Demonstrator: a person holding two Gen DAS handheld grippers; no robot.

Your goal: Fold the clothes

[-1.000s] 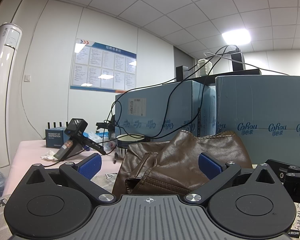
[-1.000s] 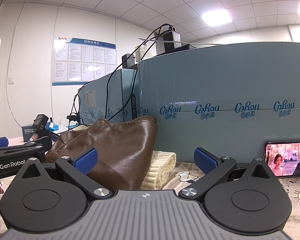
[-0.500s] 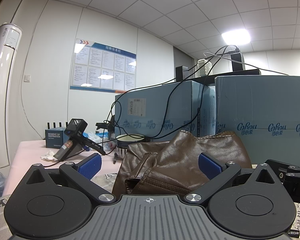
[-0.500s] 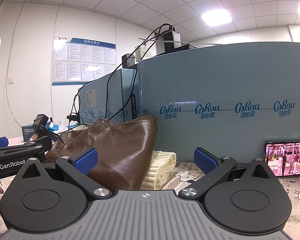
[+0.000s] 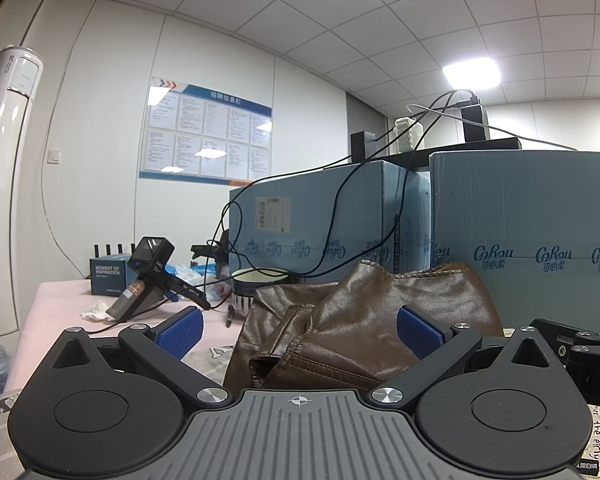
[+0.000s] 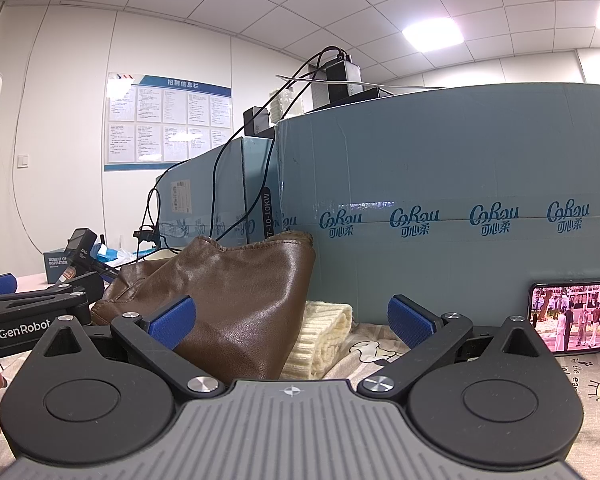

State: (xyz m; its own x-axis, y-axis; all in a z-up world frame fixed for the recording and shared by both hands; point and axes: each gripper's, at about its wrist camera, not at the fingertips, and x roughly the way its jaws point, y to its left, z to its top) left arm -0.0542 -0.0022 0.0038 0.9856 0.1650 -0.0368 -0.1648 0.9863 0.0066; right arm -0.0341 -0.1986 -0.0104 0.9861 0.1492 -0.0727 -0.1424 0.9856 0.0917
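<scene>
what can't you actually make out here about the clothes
- Brown leather jacket: lower part hidden by the left gripper body, left wrist view.
- Cream knit garment: mostly hidden behind the jacket, right wrist view.
- Wall notice board: text too small.

The right gripper (image 6: 291, 322) stands wide open, empty, before a crumpled brown leather jacket (image 6: 236, 300) lying against a folded cream knitted sweater (image 6: 324, 330). A lit smartphone (image 6: 576, 322) leans on a blue-grey cardboard box (image 6: 460, 168).
</scene>
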